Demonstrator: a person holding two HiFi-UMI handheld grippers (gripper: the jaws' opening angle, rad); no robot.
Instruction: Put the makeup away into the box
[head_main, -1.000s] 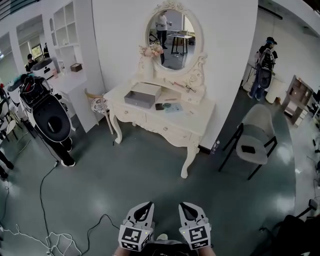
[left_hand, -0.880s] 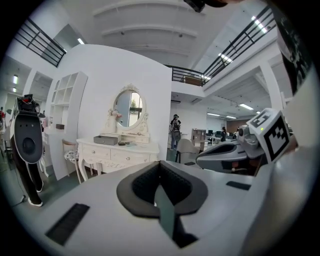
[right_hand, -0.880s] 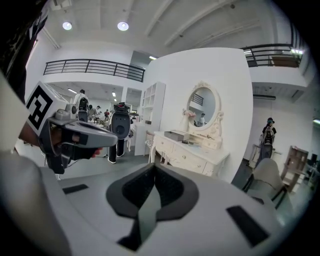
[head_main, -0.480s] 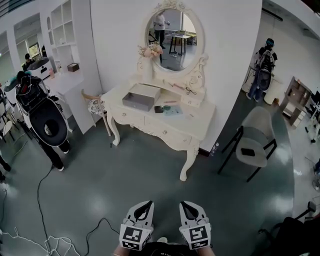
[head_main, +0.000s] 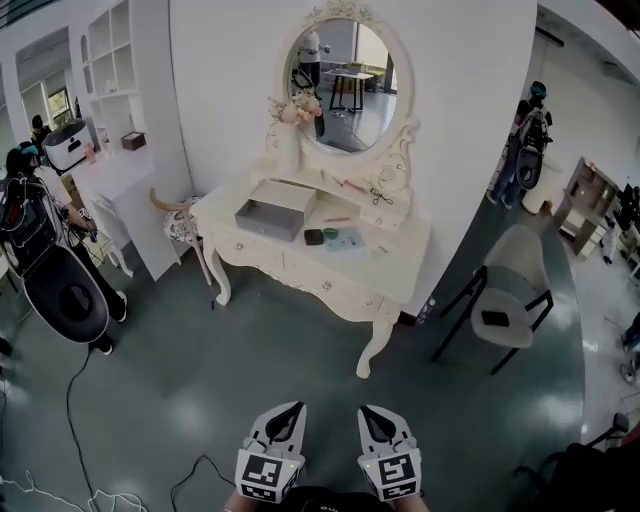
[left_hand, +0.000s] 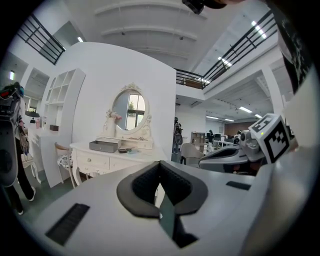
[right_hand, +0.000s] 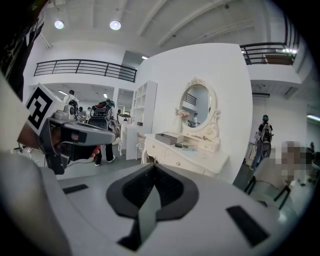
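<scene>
The box (head_main: 274, 208) is a shallow grey rectangular tray, open at the top and lying flat. It sits well ahead of the fingertips of the left gripper (head_main: 290, 411) and the right gripper (head_main: 371, 412), nearly in line with the left one's tips. The makeup lies outside the box, just to its right, equally far from the fingers. It includes a small dark square case (head_main: 314, 237), a round teal piece (head_main: 332, 236) touching or just beside the case, and a thin pale stick (head_main: 337, 219) behind them. All are too small to tell apart further.

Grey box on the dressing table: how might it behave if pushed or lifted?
The grey box has straight walls, so probably stiff. Low and wide, it should slide rather than tip. Open-topped, so likely light.
</scene>
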